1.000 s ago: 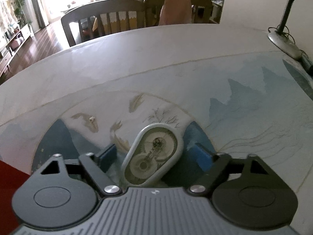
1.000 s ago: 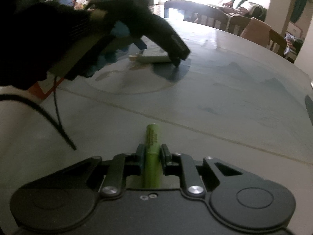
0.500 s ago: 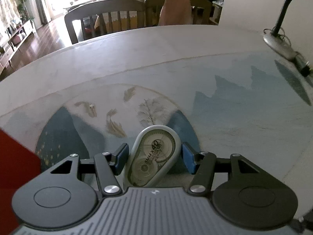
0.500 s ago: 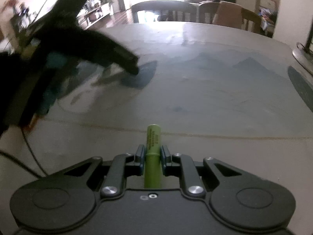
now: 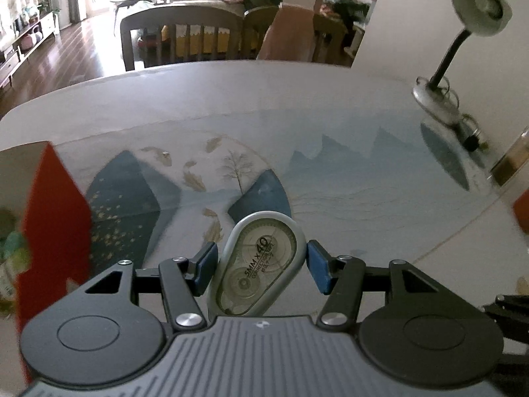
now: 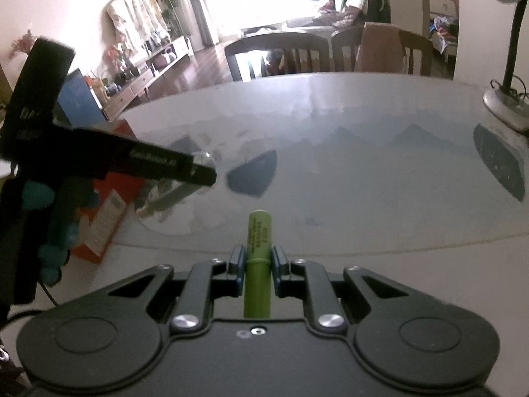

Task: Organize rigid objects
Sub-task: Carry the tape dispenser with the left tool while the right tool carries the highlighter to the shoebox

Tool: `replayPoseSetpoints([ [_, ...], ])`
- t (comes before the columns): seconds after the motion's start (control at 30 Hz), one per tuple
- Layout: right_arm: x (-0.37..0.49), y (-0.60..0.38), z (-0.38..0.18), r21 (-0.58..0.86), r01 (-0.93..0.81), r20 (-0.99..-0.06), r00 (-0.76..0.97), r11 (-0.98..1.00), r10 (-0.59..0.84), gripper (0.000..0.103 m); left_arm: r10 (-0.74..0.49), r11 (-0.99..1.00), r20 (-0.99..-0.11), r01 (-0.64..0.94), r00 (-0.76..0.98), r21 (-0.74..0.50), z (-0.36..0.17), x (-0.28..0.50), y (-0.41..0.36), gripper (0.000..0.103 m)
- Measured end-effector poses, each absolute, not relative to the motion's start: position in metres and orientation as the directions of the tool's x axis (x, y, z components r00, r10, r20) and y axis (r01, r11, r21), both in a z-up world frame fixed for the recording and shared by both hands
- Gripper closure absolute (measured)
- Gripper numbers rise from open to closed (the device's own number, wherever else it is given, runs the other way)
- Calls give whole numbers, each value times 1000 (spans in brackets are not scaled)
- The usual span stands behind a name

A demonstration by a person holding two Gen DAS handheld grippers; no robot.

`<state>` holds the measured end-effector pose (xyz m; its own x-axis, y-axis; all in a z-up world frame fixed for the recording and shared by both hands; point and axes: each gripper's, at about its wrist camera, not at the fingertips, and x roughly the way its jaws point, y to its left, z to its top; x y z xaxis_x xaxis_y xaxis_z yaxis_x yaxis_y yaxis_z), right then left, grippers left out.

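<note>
My left gripper (image 5: 261, 263) is shut on a grey-white correction tape dispenser (image 5: 258, 269) and holds it above the patterned table mat (image 5: 330, 178). A red box (image 5: 53, 231) stands close at its left, with blurred items inside. My right gripper (image 6: 259, 259) is shut on a green cylindrical battery (image 6: 259, 251) that sticks forward between the blue pads, above the table. In the right wrist view the left gripper shows as a dark body (image 6: 99, 158) at the left, over the red box (image 6: 105, 208).
A desk lamp (image 5: 463, 33) stands on its base at the table's far right; it also shows in the right wrist view (image 6: 506, 99). Wooden chairs (image 5: 185, 39) stand behind the far table edge. A brown and orange object (image 5: 515, 178) sits at the right edge.
My left gripper has lifted the correction tape off the mat and moved left toward the red box, which has come into view. My right gripper has turned left, still holding the battery.
</note>
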<state>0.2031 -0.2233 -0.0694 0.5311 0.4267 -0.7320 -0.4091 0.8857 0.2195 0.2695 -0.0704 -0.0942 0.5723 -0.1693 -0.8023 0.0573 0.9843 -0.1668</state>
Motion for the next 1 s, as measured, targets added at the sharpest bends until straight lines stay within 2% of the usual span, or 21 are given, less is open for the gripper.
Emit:
replayPoseSetpoints([
  [0.4,188,-179,-5,207,-491,-659,569,846,492,88,-147,983,-761,4,632,-186,-38,219,-22,45],
  [1.0,173,-47,21,185,-640,-629,506,746,590,88,-20,971,-723,-158,690,-178,1,155,103,45],
])
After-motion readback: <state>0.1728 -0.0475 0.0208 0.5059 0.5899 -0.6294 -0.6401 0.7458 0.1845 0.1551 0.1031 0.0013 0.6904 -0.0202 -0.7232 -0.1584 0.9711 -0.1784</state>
